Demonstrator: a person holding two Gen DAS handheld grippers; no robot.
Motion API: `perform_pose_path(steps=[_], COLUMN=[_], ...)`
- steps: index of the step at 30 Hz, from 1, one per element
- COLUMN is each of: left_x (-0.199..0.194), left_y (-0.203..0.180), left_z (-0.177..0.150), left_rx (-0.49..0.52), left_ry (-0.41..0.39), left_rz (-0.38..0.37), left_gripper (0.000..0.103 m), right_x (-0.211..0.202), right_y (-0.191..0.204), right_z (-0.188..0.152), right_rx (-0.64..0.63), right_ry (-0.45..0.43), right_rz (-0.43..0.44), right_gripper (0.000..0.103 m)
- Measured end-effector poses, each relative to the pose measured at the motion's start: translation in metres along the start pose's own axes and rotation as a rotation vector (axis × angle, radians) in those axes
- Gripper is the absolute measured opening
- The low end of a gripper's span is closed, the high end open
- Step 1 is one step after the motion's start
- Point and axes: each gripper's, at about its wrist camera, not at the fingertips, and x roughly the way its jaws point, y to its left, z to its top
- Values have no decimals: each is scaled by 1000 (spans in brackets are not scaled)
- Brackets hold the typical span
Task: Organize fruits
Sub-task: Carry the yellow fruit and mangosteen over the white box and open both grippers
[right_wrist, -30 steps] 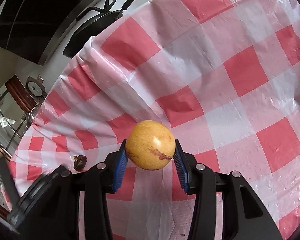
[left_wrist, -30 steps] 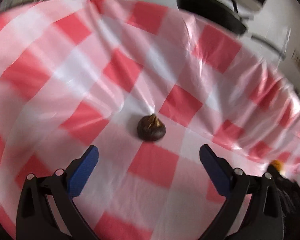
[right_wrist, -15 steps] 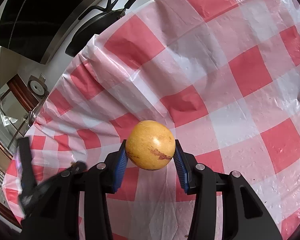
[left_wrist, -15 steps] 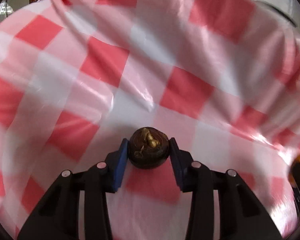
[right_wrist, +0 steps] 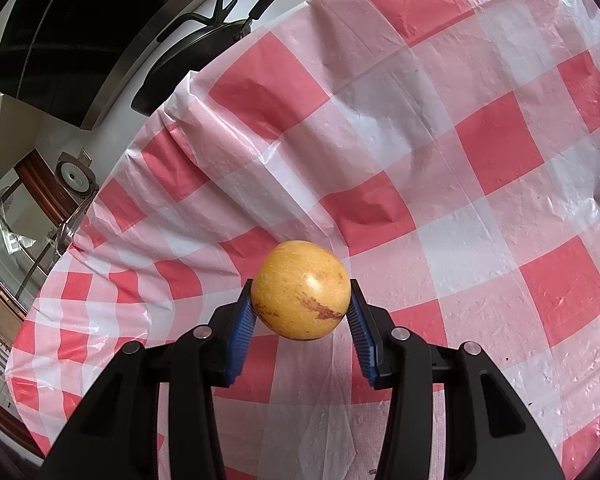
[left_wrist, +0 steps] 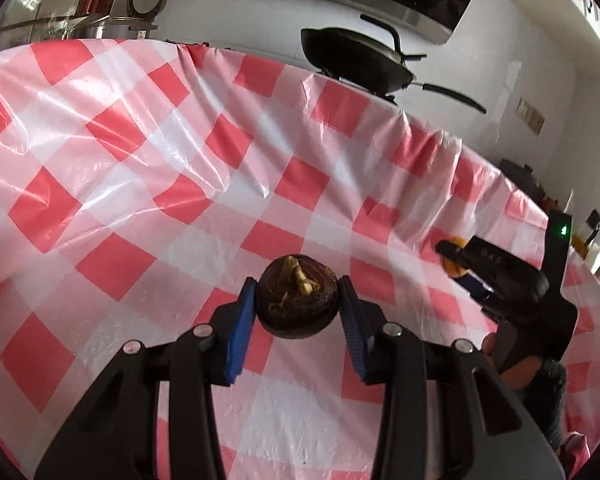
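Your left gripper (left_wrist: 298,306) is clamped on the dark brown fruit (left_wrist: 298,300), which sits between the blue pads, clear of the checked tablecloth (left_wrist: 140,168). Your right gripper (right_wrist: 300,308) is clamped on the yellow fruit (right_wrist: 300,290), likewise aloft. No container is visible ahead of either gripper. Keep both grips steady and level; carry slowly so neither round fruit rolls out.
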Motion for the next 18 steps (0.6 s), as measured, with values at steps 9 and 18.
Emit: perform_pose_path(steps=[9, 18], left_x=[9, 9], left_y=[14, 26], left_z=[-2, -1], left_rx=[-109, -172], left_ry=[73, 66], left_rz=[-95, -117], left_gripper=[41, 41], right_x=[0, -3], right_y=[0, 1], right_z=[2, 0], right_rx=[-4, -8], right_ry=[8, 6], right_rz=[16, 50], right_gripper=[44, 44])
